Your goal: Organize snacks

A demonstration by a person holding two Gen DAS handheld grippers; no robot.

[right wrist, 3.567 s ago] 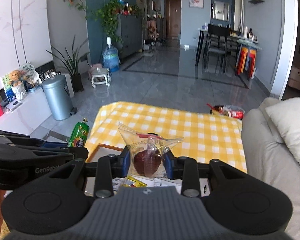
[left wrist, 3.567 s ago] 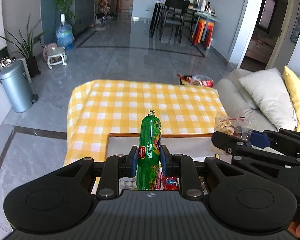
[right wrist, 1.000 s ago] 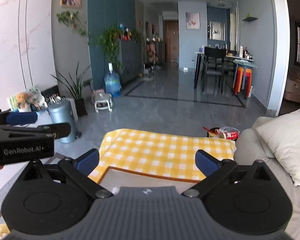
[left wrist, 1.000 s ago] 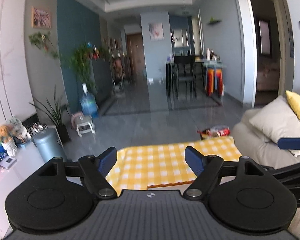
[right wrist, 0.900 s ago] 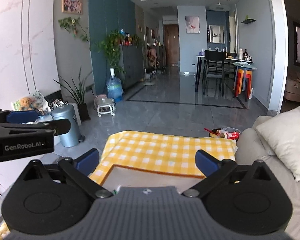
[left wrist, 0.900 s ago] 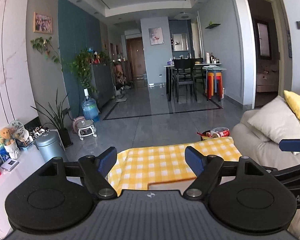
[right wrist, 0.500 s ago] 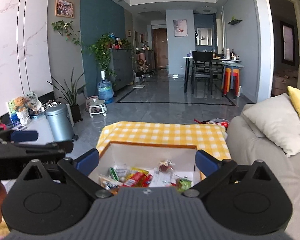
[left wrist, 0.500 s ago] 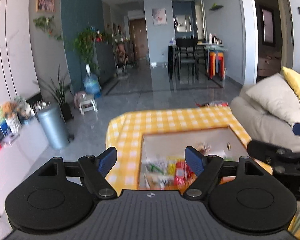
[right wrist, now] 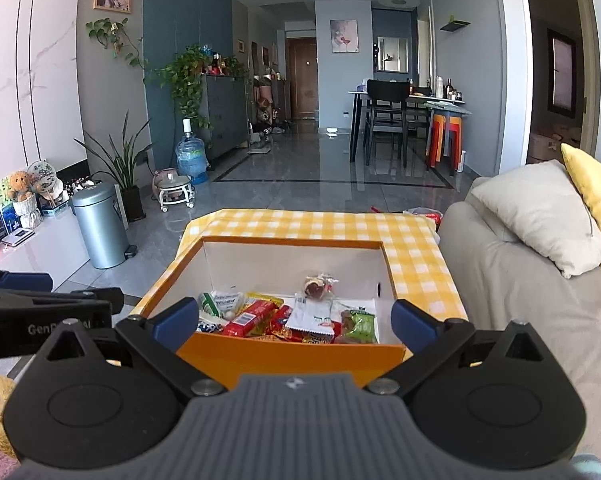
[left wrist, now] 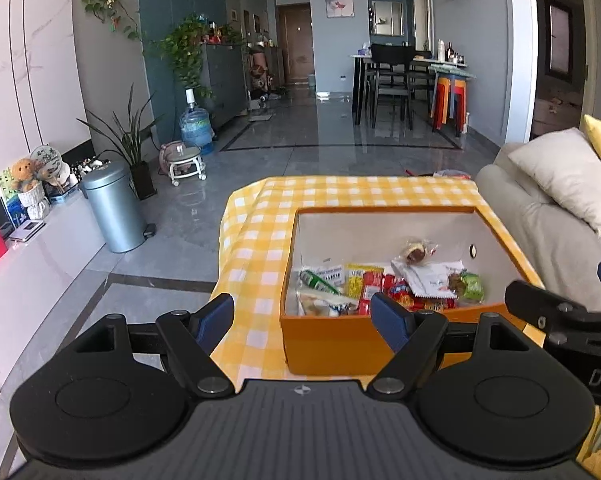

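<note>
While assorted wrapped snacks (right wrist: 296, 316) lie heaped in the white-lined orange cardboard box (right wrist: 292, 356) on the yellow-checked tablecloth (left wrist: 260, 248), your L gripper (left wrist: 302, 316) & R gripper (right wrist: 294, 322) hang above, both spread wide, holding nothing.

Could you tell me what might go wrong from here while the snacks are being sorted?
The orange box sits on a loose checked cloth that drapes over the table edge; a nudge could drag it. The snacks overlap, so the open right gripper may pinch two. The left gripper hovers close beside it; they could collide.
</note>
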